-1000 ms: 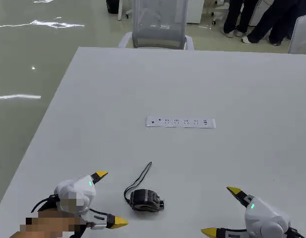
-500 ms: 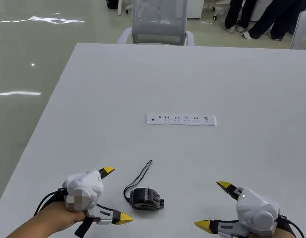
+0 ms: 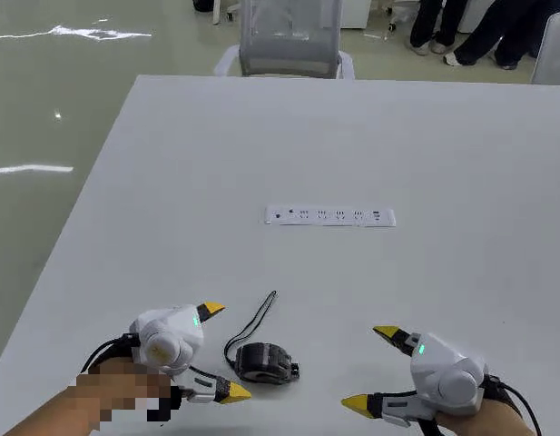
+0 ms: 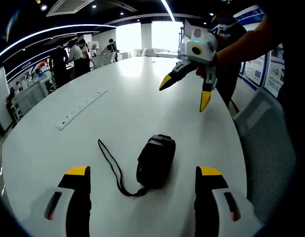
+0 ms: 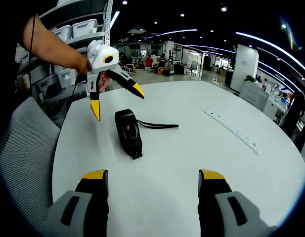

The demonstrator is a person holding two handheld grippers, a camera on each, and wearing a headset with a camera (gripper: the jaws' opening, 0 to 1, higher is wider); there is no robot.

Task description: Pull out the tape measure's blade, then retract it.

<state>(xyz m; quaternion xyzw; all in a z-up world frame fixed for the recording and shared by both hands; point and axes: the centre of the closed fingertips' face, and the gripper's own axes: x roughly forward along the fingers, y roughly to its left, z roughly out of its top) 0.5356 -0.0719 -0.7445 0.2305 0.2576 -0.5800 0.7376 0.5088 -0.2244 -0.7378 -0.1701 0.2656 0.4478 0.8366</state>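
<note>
A black tape measure point(image 3: 264, 361) with a black wrist strap point(image 3: 253, 319) lies on the white table point(image 3: 352, 136) near its front edge. It sits just ahead of the open left gripper point(image 4: 142, 177) in the left gripper view, as the tape measure point(image 4: 155, 159). In the head view the left gripper point(image 3: 221, 352) is left of it with nothing between its yellow-tipped jaws. To the right, the right gripper point(image 3: 370, 368) stands open and empty, a short way off. The right gripper view has the tape measure point(image 5: 128, 132) ahead of the right gripper point(image 5: 152, 175), with the left gripper point(image 5: 116, 99) beyond it.
A white power strip point(image 3: 329, 216) lies flat at mid-table. A grey mesh chair point(image 3: 289, 38) stands at the table's far edge. People stand at the back right point(image 3: 461, 27). Bare tabletop surrounds the tape measure.
Both grippers have moved inward toward the tape measure, the right one further left and up. The tape measure has stayed put. The head camera has tilted slightly.
</note>
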